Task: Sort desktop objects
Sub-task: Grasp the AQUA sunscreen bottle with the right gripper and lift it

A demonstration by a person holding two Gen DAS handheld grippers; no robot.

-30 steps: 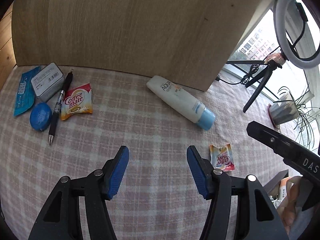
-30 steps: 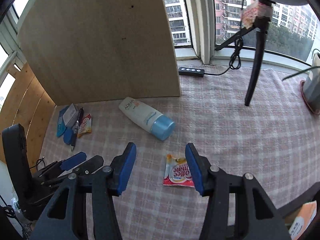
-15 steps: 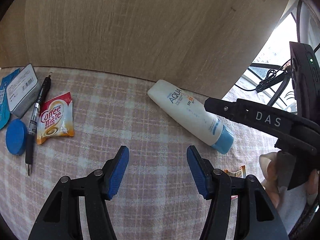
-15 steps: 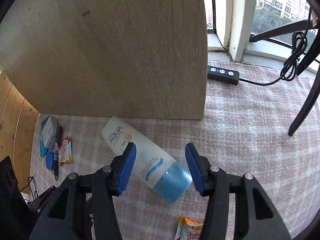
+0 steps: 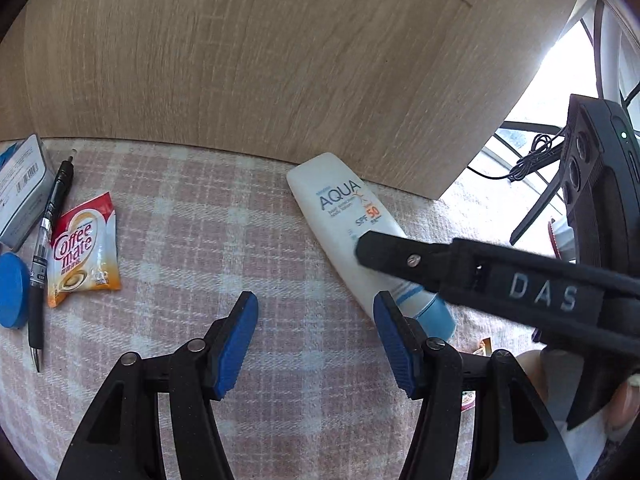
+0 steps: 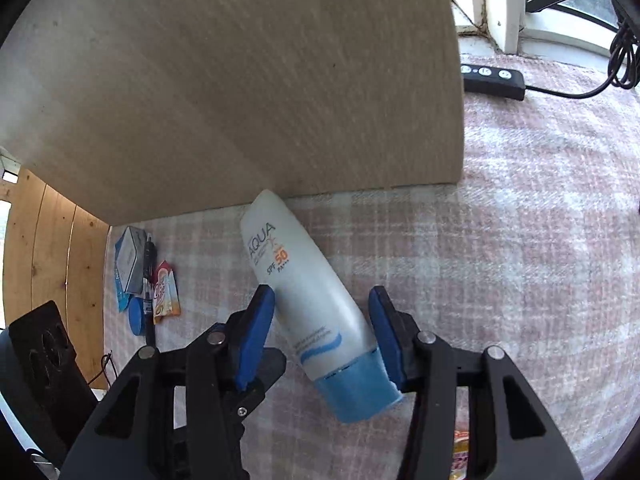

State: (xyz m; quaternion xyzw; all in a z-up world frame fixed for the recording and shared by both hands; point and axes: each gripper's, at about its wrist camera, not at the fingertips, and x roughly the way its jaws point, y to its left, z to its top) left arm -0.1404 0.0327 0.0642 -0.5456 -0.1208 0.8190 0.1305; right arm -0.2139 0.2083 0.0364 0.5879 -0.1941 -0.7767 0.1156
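A white AQUA sunscreen tube [image 6: 304,292] with a blue cap lies on the plaid cloth, its flat end against the wooden board. My right gripper [image 6: 322,332] is open, its blue pads on either side of the tube's lower body near the cap, not closed on it. In the left wrist view the tube [image 5: 344,216] lies ahead to the right, partly covered by the right gripper's black finger. My left gripper [image 5: 316,340] is open and empty over the cloth. A Coffee mate sachet [image 5: 86,254], a black pen [image 5: 46,248], a blue round lid [image 5: 12,290] and a grey tin [image 5: 22,190] lie at the left.
An upright wooden board [image 5: 280,60] stands behind the objects. A black power strip [image 6: 492,80] with its cable lies at the back right by the window. A second sachet [image 5: 482,350] peeks out behind the left gripper's right finger. The plaid cloth [image 6: 520,260] covers the table.
My right gripper has moved forward and down, so its open pads now straddle the sunscreen tube. My left gripper has moved slightly closer to the board.
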